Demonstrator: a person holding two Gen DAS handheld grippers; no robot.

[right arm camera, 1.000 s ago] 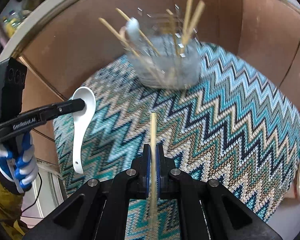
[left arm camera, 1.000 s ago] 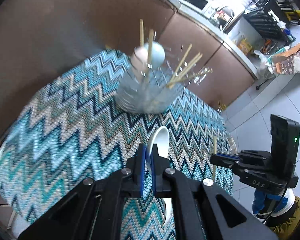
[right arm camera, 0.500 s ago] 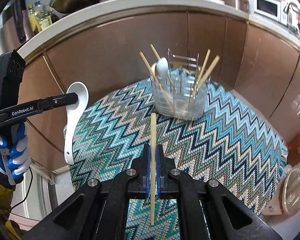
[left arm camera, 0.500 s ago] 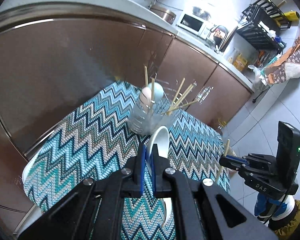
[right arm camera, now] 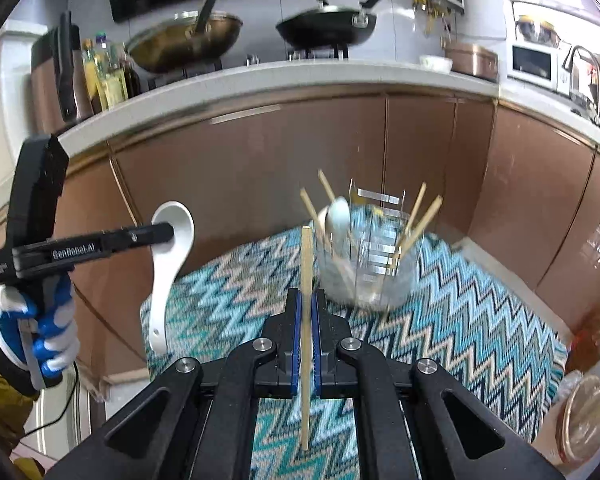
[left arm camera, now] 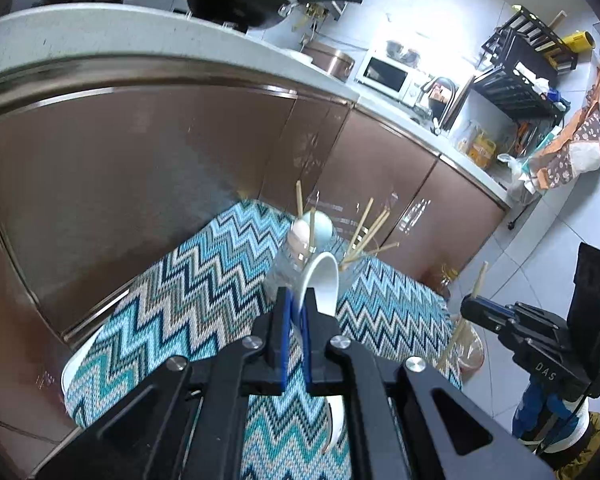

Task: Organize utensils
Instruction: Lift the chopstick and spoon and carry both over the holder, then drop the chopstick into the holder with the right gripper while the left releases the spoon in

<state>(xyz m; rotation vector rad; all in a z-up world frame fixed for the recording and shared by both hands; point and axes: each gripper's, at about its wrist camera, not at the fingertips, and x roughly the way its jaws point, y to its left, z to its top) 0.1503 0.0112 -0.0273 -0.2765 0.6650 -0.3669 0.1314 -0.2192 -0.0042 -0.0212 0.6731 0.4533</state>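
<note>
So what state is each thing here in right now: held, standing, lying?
White spoon: clamped at its bowl in the left gripper, handle hanging down, off the table.
Chopstick: pinched upright in the right gripper.
Clear utensil holder: upright on the zigzag mat, already holding chopsticks and spoons.
Black wok: on the stove.

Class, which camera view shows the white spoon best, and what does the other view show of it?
The right wrist view: the white spoon hangs side-on, bowl to handle tip, pinched by the left gripper. The left wrist view shows only its bowl above the fingers and a bit of handle below.
</note>
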